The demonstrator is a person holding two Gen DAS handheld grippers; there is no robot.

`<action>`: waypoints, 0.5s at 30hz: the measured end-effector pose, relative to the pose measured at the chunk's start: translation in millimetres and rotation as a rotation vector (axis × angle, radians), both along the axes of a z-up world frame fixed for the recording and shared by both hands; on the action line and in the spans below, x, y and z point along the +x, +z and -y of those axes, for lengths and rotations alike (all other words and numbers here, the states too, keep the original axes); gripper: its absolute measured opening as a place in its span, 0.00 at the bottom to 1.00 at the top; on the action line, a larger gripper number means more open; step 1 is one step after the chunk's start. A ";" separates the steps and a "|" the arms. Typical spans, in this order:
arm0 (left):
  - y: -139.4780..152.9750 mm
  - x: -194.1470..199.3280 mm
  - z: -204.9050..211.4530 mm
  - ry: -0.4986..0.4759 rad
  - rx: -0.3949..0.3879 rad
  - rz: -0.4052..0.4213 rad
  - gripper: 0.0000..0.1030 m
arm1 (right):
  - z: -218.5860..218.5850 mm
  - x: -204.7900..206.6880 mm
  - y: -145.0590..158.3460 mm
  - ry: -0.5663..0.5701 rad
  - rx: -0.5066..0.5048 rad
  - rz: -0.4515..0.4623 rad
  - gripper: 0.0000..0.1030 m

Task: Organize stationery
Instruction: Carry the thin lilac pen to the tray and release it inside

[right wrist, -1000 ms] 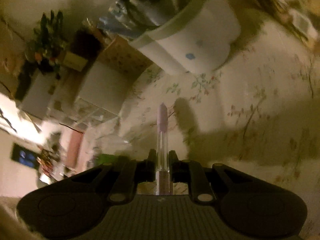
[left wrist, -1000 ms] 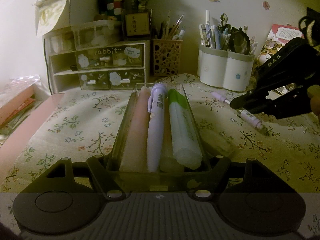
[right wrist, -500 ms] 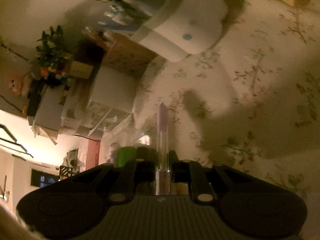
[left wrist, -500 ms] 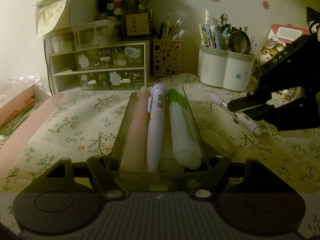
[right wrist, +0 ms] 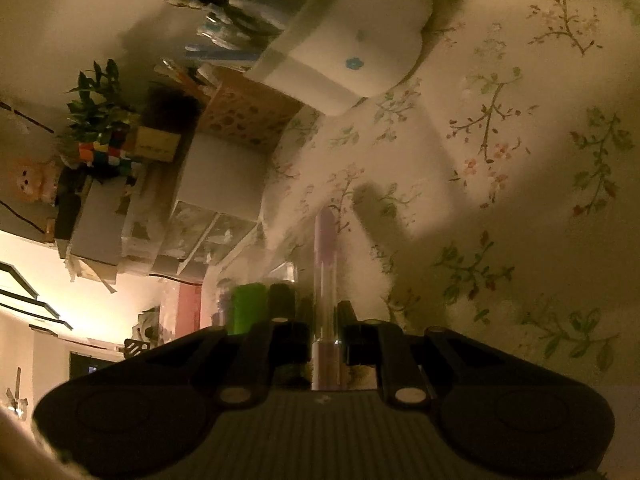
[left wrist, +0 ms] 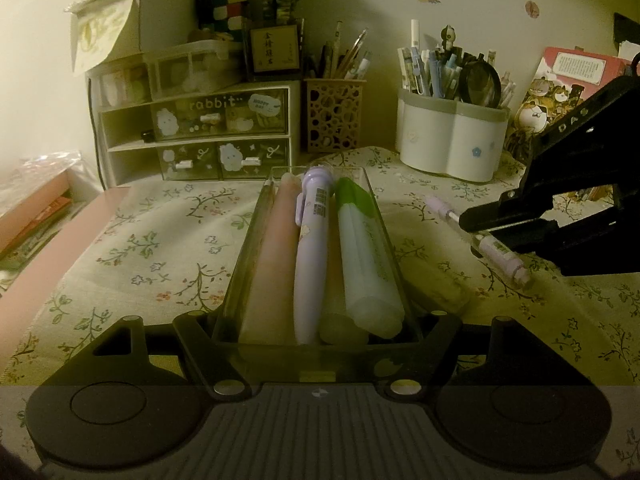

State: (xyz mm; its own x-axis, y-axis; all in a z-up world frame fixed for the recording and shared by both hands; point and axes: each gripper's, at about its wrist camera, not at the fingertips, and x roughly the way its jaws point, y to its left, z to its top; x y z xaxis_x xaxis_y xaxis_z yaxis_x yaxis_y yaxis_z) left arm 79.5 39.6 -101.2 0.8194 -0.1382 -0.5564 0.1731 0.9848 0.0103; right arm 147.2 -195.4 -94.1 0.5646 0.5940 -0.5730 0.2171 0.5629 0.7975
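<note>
My left tool (left wrist: 316,328) is clamped across the near end of a clear tray (left wrist: 386,236), one finger on each long wall, so the tray runs straight away from my camera toward the back of the bench (left wrist: 160,248). Inside it, everything lies lengthwise, parallel to the tray walls: a pink marker (left wrist: 274,252) at the left, a lilac pen (left wrist: 310,248) in the middle with its clip and barcode toward the far end, and a green-capped marker (left wrist: 364,252) at the right, cap pointing away from me. A pale stub shows underneath them at the near end; I cannot tell what it is.

My right tool (left wrist: 472,222) is closed narrowly on a small purple pen (left wrist: 498,250). In the left view that pen sits to the right of the tray, above the flowered cloth, slanting from a lilac tip at upper left down to its butt at lower right, with the tool's fingers crossing it near the middle. In the right wrist view, which is rolled sideways, the purple pen (right wrist: 325,280) runs straight out along my fingers, lilac tip farthest from me, and the tray's contents, a green cap among them, show just left of the tool (right wrist: 325,334).

A white pen pot (left wrist: 452,140) stands at the back, well apart from both.
</note>
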 end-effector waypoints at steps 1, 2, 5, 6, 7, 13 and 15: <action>0.0 -0.1 0.2 0.000 0.000 0.000 0.71 | -1.0 -0.5 1.5 0.002 0.004 0.005 0.17; 0.0 -0.1 0.3 0.000 0.000 0.000 0.71 | -1.7 -0.8 3.2 0.004 0.008 0.010 0.17; 0.0 -0.1 0.3 0.000 0.000 0.000 0.71 | -4.1 -1.8 8.2 0.003 0.018 0.019 0.17; 0.0 -0.1 0.3 0.000 0.000 0.000 0.71 | -5.6 -2.0 10.1 0.004 0.024 0.021 0.17; 0.0 -0.1 0.3 0.000 0.000 0.000 0.71 | -7.2 -2.0 11.4 0.008 0.030 0.023 0.17; -0.1 -0.2 0.2 -0.001 -0.001 0.000 0.71 | -22.8 -2.7 17.2 0.033 0.065 0.017 0.17; -0.2 -0.3 -0.1 -0.001 -0.001 0.000 0.71 | -28.0 -2.9 18.1 0.042 0.074 0.013 0.17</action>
